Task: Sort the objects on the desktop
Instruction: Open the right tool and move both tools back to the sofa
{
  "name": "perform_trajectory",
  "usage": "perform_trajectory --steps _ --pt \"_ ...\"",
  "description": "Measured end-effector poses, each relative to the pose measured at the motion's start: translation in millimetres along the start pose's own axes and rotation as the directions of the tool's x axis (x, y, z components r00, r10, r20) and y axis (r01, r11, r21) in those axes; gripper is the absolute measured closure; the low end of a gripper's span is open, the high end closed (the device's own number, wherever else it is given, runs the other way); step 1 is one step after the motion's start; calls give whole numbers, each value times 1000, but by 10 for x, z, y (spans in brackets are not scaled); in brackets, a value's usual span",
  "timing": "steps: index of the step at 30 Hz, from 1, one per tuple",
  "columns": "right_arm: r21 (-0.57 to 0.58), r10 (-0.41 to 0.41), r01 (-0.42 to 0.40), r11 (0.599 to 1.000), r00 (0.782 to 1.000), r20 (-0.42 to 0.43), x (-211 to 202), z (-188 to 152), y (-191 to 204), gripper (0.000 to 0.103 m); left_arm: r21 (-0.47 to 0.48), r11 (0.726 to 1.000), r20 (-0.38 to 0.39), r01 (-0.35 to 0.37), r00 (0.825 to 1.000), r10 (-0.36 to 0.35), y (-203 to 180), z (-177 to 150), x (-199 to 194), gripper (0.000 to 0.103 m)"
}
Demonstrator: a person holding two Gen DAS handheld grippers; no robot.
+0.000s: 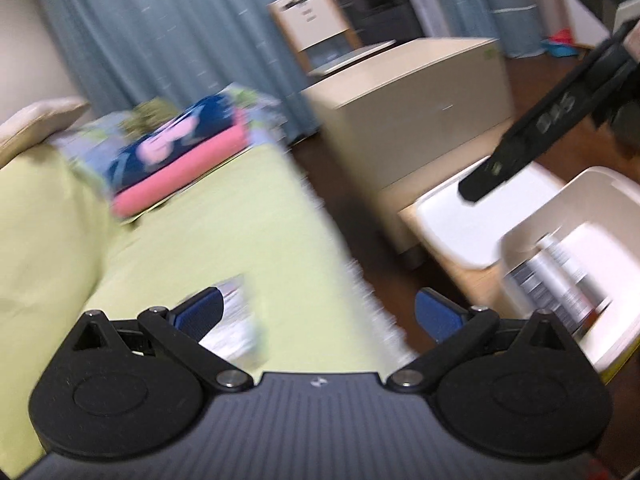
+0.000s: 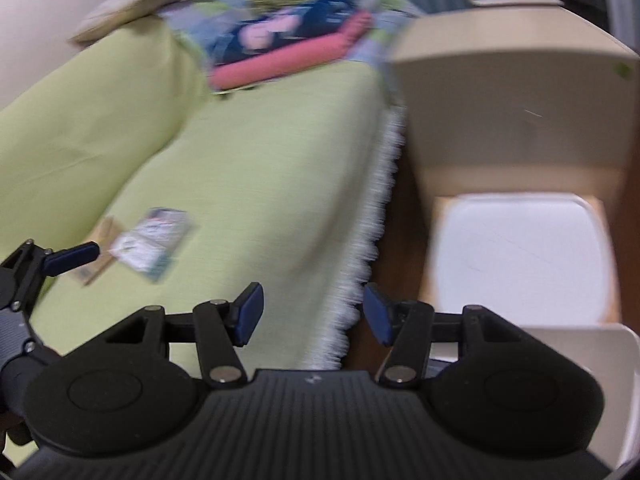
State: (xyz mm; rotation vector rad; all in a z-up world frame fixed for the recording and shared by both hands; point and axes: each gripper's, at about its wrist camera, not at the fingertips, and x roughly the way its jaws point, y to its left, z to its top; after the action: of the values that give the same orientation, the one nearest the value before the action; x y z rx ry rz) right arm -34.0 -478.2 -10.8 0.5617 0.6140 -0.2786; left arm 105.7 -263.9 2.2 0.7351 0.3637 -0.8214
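Left wrist view: left tool (image 1: 318,314), blue pads set wide apart, nothing between them; blurred.
Right wrist view: right tool (image 2: 313,314), blue pads apart with a clear gap, nothing held.
Surface: light green cloth-covered bed (image 1: 224,216) with a white fringed edge (image 2: 372,216); the surface fills the left and centre of both views.
Task item 1: small printed paper packet, white and pale blue (image 2: 150,242), lying flat on the green cloth, near the left tool's fingertip as seen from the right wrist view; the same packet shows just behind the left pad in the left wrist view (image 1: 234,320).
Task item 2: thin tan card or strip (image 2: 100,254), partly under the packet's left side; too blurred to name further.
Container: white plastic bin (image 1: 568,216) at the right, off the bed, holding grey-and-white tubes or bottles (image 1: 560,280).
Stool: pale wooden stool with white seat pad (image 2: 520,252), beside the bed, just beyond the bin.
Far end of bed: folded pink, navy and floral bedding stack (image 1: 180,152), beige pillow (image 2: 140,0) to its left.
Background: cream cabinet (image 1: 408,104), blue-grey curtain (image 1: 160,20).
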Motion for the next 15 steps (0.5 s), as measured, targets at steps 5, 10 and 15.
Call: perform_trajectory --steps 5,10,15 --pt "-79 157 -159 984 987 -32 227 200 785 50 -51 990 -70 -129 990 125 710 -440 -171 0" --pt "-155 281 -289 945 957 -73 545 368 1567 47 -137 973 -138 -186 976 167 1365 -892 -149 0" --pt "-174 336 -355 919 933 -126 1031 507 2124 46 -207 957 -128 -202 976 178 1814 -1197 -44 0"
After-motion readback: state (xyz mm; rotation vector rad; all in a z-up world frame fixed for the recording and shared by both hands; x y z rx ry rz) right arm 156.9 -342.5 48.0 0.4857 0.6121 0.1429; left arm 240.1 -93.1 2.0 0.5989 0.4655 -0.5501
